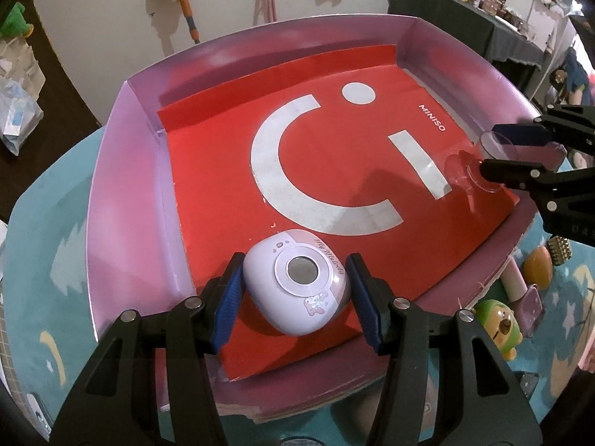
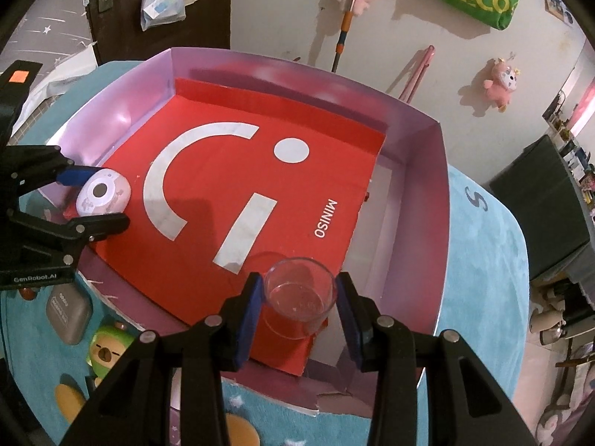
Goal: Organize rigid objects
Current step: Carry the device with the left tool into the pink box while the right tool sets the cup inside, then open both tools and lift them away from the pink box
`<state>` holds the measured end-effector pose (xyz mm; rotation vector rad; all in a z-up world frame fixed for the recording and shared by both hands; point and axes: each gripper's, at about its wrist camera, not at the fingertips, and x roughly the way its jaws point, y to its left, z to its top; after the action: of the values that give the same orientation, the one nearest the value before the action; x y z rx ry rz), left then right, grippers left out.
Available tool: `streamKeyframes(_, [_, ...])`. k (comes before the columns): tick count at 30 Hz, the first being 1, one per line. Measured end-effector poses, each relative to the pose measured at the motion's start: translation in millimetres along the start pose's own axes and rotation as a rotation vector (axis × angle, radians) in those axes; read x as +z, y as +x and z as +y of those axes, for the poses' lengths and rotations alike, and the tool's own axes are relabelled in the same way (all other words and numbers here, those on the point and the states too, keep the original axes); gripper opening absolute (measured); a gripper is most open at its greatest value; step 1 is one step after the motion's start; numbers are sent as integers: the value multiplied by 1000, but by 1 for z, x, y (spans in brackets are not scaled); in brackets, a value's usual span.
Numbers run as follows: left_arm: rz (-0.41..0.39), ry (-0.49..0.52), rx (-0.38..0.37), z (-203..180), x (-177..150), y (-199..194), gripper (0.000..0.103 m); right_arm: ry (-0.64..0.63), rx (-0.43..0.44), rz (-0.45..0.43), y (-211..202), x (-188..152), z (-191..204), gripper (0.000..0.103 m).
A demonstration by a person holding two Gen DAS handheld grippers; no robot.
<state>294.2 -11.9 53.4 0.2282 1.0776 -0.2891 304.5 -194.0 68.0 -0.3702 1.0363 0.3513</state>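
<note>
Both grippers — left (image 1: 295, 297) pinching our light, stiff case (image 1: 297, 282), right (image 2: 299, 297) pinching the slippery, fragile glass (image 2: 299, 293) by its sides.

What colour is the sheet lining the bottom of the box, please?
The sheet is red with white markings and the word MINISO, clearest in the right wrist view.

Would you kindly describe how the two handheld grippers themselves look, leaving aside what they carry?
Both the left gripper and right gripper are matte black linkage frames with triangular cut-outs and round silver pivot bolts. Their jaws carry ribbed blue pads. The left gripper's body shows white "GenRobot.AI" lettering and an orange square sticker. No cables or sleeves show.
</note>
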Motion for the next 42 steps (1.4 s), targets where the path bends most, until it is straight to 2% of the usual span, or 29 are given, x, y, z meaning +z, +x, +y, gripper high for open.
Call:
streamKeyframes(12, [-26, -18, -10, 2, -2, -5, 55, -3, 7, 4, 0, -4, -2, 44])
streamKeyframes(19, [-125, -47, -51, 2, -6, -32, 69, 11, 34, -41, -15, -4, -3, 70])
streamKeyframes(24, [-238, -85, -78, 4, -15, -67, 75, 33, 62, -127, -48, -6, -1, 82])
streamKeyframes(26, [-289, -105, -82, 4, -18, -84, 81, 38, 70, -167, -64, -9, 1, 92])
streamKeyframes(32, [-425, -148, -78, 2, -37, -131, 88, 66, 70, -317, -126, -24, 10, 103])
streamKeyframes(35, [-484, -142, -50, -7, -52, -152, 93, 81, 63, -387, -155, -35, 15, 103])
streamKeyframes(42, [-557, -134, -23, -27, -94, -188, 94, 97, 46, -499, -213, -69, 34, 103])
